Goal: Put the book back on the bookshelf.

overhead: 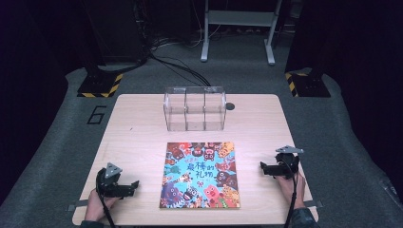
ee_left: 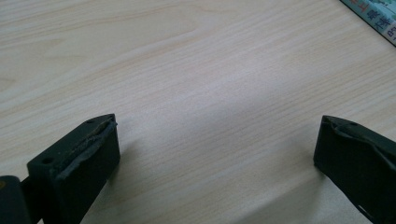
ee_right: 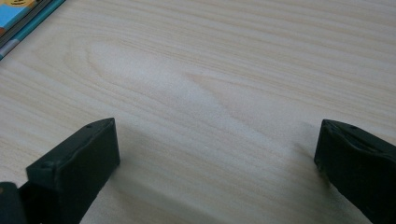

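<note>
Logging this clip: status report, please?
Left gripper and right gripper open, empty, flanking the picture book. Book flat on table, untouched. Clear organizer behind; nothing blocking.

The picture book [overhead: 200,175] lying on the table carries large blue Chinese characters across the middle of its cover — they read 最棒的礼物. On the grey floor [overhead: 57,137] left of the table, a dark numeral 6 [overhead: 97,115] is marked. In the left gripper view, the book's corner [ee_left: 376,17] shows small characters — too blurred to read
</note>
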`<state>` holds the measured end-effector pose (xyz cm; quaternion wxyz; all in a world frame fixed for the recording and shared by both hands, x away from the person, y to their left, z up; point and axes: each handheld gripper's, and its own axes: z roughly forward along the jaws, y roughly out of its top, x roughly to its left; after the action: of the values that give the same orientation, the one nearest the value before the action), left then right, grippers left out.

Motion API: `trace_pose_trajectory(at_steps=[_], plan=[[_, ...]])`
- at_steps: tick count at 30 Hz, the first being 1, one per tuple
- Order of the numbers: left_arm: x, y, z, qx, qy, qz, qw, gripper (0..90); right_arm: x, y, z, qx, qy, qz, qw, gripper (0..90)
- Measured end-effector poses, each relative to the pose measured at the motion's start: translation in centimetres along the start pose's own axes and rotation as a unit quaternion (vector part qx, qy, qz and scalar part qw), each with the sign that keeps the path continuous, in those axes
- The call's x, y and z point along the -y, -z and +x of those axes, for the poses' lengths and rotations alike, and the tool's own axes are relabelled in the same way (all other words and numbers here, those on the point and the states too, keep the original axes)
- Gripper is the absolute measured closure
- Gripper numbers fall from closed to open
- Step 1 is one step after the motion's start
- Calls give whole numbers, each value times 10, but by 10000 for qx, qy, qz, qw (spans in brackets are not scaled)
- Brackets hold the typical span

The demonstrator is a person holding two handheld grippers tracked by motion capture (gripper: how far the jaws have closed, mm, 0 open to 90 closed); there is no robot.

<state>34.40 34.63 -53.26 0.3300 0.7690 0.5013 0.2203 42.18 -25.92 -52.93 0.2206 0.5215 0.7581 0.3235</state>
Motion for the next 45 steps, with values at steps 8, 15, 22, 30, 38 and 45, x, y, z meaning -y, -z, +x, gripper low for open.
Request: trace_pose_trajectory(at_steps=[8,15,22,30,38,45], plan=[[2,6,6,-78,408,-60,9991,0,-1,0,1,-30,-72,44,10000,0],[-6,8,4,-49,600,-229,9979,0,-1,0,1,-38,-30,77,10000,0],[-19,6,-8,197,487,-230,9984,0,-1,4,4,-327,-128,59,9994,0],[-27,-5,-19,269,419,-143,9987,0,-14,15,30,-599,64,-70,9982,0],[-36,-19,-32,321,269,-14,9991,1,-31,17,64,-1010,247,32,9946,1],[-41,-30,-42,382,155,106,9991,2,-40,8,86,-1237,480,202,9910,53]])
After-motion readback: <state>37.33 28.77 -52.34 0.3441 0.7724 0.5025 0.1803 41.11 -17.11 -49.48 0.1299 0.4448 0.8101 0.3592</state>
